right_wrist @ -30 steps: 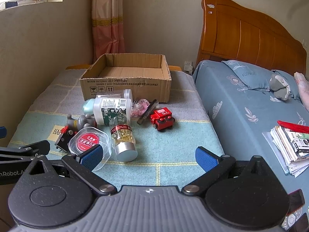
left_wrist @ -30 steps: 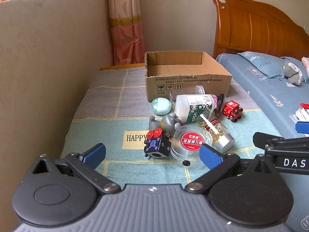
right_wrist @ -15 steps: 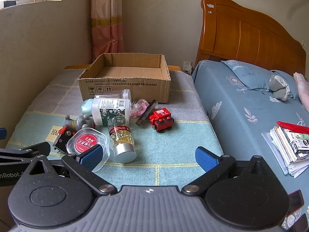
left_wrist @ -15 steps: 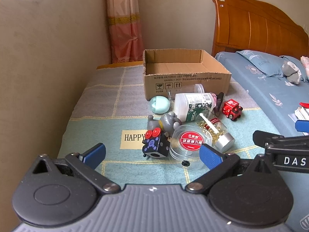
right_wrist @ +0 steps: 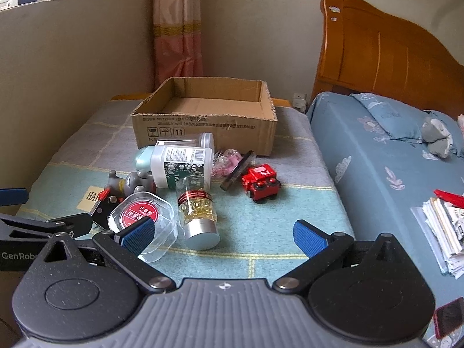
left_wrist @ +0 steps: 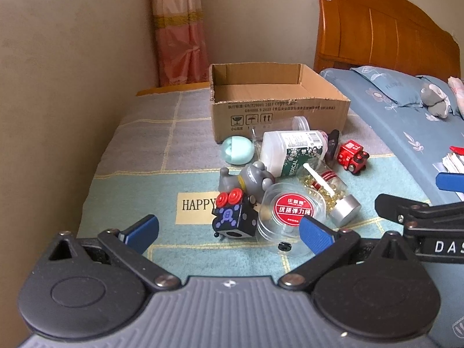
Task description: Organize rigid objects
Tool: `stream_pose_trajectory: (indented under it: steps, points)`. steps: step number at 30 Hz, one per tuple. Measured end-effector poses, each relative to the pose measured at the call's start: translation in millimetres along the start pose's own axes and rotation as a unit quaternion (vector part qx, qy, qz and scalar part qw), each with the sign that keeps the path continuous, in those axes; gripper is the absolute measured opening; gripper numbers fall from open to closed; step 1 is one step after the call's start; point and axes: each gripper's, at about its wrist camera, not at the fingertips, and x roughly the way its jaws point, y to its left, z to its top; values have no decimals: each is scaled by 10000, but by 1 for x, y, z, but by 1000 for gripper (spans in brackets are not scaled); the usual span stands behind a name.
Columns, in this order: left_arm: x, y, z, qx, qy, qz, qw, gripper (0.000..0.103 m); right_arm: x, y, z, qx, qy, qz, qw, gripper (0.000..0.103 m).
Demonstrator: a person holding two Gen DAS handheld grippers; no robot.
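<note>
An open cardboard box stands at the back of the blanket, with nothing visible inside. In front of it lies a heap: a white medical bottle, a jar of yellow capsules, a clear tub with a red label, a black cube with red knobs, a grey toy figure, a mint case and a red toy train. My left gripper is open just short of the cube. My right gripper is open near the capsule jar.
A beige wall runs close on the left. A blue bed with a pillow and a wooden headboard lies to the right. A stack of papers lies on the bed. A pink curtain hangs behind the box.
Both grippers have drifted slightly; the view has shifted a little toward the heap. Both stay open. No object has moved.
</note>
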Motion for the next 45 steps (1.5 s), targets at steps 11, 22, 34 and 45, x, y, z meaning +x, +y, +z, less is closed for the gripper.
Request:
stream_pose_trajectory:
  steps: [11,22,34,45]
  points:
    - [37,12,2,97,310,-130,9994,102,37,-8,-1,-184,194,129,9996,103]
    - [71,32,-6,145,709,-106,9973,102,84,-6,-12,-416,693,206,9965,103]
    - [86,34,-4,305,759,-427,9957,102,96,-36,-11,-169,861,-37,9961,103]
    - [95,44,0,434,682,-322,9962,102,109,-63,-4,129,893,-602,9941,103]
